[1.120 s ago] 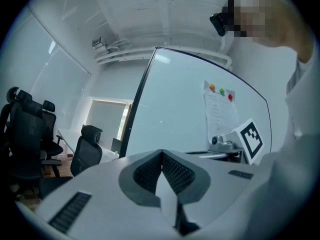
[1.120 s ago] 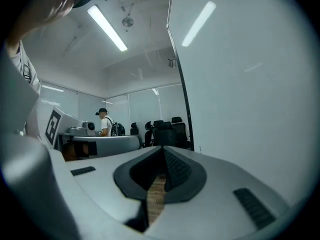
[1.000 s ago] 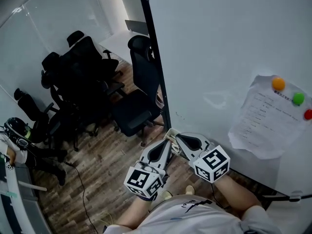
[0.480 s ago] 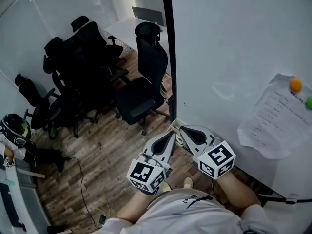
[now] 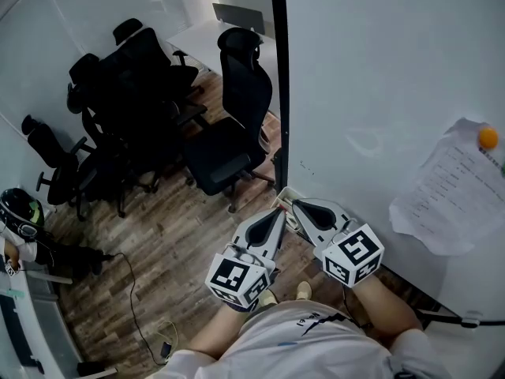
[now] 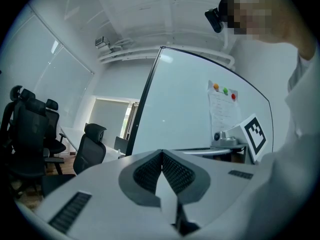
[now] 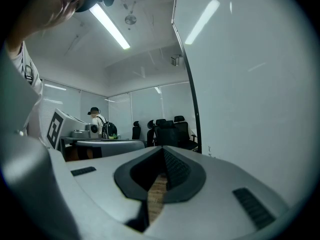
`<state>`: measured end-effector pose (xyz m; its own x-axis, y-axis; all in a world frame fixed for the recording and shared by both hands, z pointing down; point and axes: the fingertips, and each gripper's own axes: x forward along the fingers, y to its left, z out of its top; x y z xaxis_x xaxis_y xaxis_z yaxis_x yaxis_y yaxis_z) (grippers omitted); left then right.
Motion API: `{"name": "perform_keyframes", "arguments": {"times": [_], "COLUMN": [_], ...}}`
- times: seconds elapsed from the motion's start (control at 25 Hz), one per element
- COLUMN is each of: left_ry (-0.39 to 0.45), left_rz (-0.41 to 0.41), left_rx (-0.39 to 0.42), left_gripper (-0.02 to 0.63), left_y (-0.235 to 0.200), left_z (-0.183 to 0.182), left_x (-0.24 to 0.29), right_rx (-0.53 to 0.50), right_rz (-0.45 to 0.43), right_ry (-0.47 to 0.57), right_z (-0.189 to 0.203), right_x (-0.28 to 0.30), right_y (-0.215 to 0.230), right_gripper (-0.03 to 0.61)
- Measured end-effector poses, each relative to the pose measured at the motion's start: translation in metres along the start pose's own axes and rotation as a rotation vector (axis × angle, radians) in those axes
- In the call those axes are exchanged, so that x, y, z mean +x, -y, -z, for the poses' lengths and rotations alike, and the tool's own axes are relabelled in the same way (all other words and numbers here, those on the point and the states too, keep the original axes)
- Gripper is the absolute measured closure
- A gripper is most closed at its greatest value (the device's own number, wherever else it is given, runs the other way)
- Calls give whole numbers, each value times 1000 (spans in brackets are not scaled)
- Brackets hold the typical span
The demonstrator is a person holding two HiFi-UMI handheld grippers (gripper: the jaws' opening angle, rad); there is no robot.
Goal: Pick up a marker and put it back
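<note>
Jaws shut beside glossy whiteboard [image 5: 379, 77]

Held side by side above wood-plank floor [image 5: 173, 243]. Left gripper [image 5: 276, 213] [image 6: 161, 152]: ribbed dark pads pressed tip to tip, nothing between. Right gripper [image 5: 297, 206] [image 7: 163, 149]: same closed V, empty. Wavy paper sheet [image 5: 446, 204] under round orange magnet [image 5: 488, 137]. Black mesh chairs [image 5: 229, 133] clustered left. Marker not made out in any view.

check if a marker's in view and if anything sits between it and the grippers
No marker shows in any view, so its path cannot be judged. The left gripper and right gripper are both shut and empty, tips close together beside the whiteboard, with nothing visible between them and it.
</note>
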<state>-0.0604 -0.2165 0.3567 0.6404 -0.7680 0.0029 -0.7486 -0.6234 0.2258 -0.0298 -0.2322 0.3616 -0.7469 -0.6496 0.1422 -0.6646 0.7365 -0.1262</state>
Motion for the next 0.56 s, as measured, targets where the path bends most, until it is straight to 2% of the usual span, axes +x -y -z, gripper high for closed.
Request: {"name": "perform_keyframes", "arguments": {"times": [0.56], "left_ry": [-5], "left_rz": [3], "left_rx": [-11], "left_gripper": [603], "left_y": [-3], "left_z": [7], "left_x": [0], "right_rx": [11], "right_rz": [11], "right_ry": [-12], "right_z": [9], "right_x": [3], "right_y": [3], "right_gripper": [566]}}
